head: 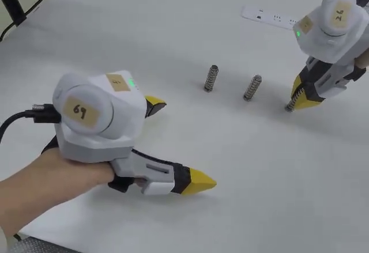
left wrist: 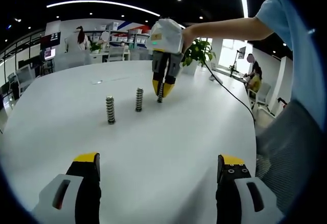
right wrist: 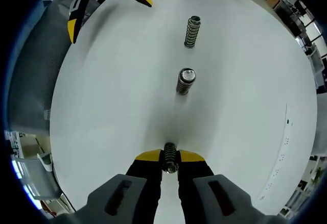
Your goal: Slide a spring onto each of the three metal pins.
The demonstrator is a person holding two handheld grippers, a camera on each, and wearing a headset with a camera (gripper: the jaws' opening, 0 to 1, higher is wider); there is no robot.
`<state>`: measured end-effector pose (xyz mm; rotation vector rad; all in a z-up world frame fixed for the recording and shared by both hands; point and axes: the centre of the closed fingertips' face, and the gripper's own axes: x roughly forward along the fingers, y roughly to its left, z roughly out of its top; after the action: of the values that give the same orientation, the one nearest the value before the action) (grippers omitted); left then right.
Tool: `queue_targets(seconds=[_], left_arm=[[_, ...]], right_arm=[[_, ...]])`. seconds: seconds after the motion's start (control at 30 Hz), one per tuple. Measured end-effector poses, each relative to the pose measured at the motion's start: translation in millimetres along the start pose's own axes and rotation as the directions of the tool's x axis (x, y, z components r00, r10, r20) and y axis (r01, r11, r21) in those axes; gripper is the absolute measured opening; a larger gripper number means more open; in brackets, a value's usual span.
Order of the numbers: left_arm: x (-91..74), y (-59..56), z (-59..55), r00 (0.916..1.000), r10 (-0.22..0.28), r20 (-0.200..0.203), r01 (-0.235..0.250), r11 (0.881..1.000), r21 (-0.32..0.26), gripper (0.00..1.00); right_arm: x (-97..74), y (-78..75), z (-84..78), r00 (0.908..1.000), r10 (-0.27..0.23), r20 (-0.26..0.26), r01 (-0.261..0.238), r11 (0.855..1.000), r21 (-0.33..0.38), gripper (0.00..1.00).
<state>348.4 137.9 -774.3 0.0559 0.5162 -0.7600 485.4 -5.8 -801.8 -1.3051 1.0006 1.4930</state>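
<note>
Two logged upright on the table (head: 144,28), far spring (head: 211,78) and middle spring (head: 252,87); my right gripper (right wrist: 169,157) pinched the third spring (right wrist: 170,150), pin presumably hidden inside, needing, I judged, push-down then release; left gripper (left wrist: 159,159) gaped empty.

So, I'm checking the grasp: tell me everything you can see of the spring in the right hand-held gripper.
The spring is a short, dark grey metal coil, tightly wound. It stands roughly upright, its lower end on the white table, pinched between the yellow tips of the right hand-held gripper. Nothing else touches it. Whether a pin runs inside it cannot be told.
</note>
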Motion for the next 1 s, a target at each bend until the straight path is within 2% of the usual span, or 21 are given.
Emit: queue_targets(seconds=[0.63,0.8,1.0], left_arm=[[-0.9,-0.1,0.5,1.0,0.001,0.001,-0.001,1.0,0.003,0.92],[-0.9,-0.7,0.9,1.0,0.001,0.001,-0.001,1.0,0.003,0.92],[-0.5,-2.5,1.5,1.0,-0.003,0.001,0.003,1.0,0.003,0.92]], right_arm=[[3.7,1.8,1.0,0.9998,-0.009,-0.015,0.009,1.0,0.005,0.09],[4.4,2.8,1.3,1.0,-0.01,0.001,0.01,1.0,0.021,0.19],[2.1,3.9,0.4,0.9994,-0.018,0.03,0.017,0.999,0.051,0.22]])
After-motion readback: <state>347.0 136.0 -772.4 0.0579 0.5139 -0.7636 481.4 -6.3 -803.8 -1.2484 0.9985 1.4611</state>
